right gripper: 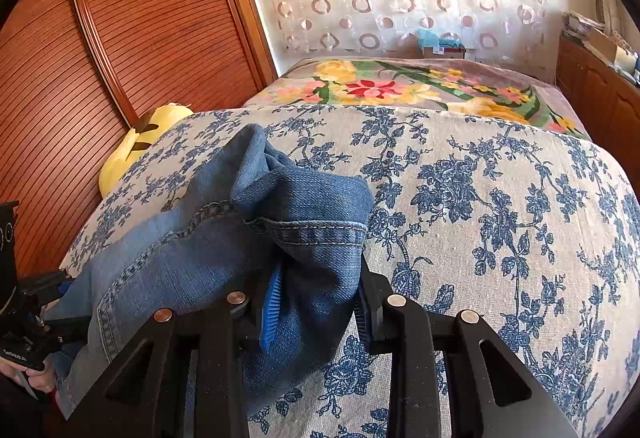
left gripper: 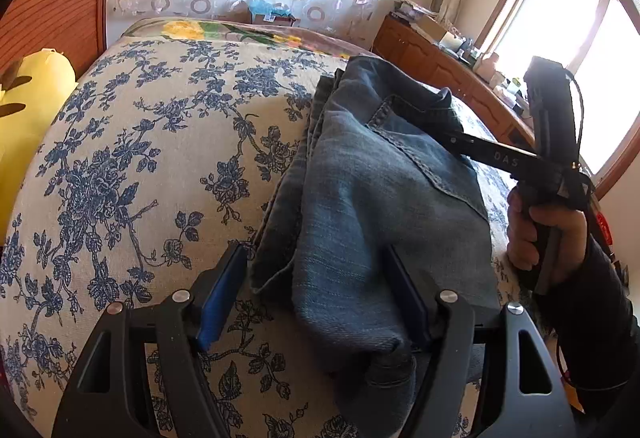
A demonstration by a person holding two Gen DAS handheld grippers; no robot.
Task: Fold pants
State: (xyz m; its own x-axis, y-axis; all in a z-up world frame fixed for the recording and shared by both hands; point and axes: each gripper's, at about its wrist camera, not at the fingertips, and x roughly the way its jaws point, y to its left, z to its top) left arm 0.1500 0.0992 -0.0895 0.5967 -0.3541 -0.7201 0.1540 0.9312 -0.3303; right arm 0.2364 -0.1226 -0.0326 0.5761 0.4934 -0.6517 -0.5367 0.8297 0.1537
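Left wrist view: your left gripper has its jaws spread wide, with a fold of the jeans lying between them – the right finger is buried against the denim, the blue pad of the left finger stands clear over the bedspread. It is straddling cloth, not pinching it. The jeans lie as a partly folded stack on the bed, long axis running away from you toward the far right, just beside the bed's right edge. Your right hand holds its gripper at the far end of the stack, tip touching the top layer.

Right wrist view: your right gripper looks clamped on a bunched hem of the jeans – denim fills the narrow gap between the blue pads and drapes over the left finger. The cloth rises from the jaws and trails down and left toward your left gripper, seen at the frame edge.

So the cloth runs between your two hands, and the right one is nearer the loose end. I judge the next fold turns on carrying that end along the long axis, toward the left gripper. Open room lies left and ahead – broad bare bedspread out to the yellow cushion and the floral blanket. To the right the bed drops off by the cabinets, so keep the fold inboard
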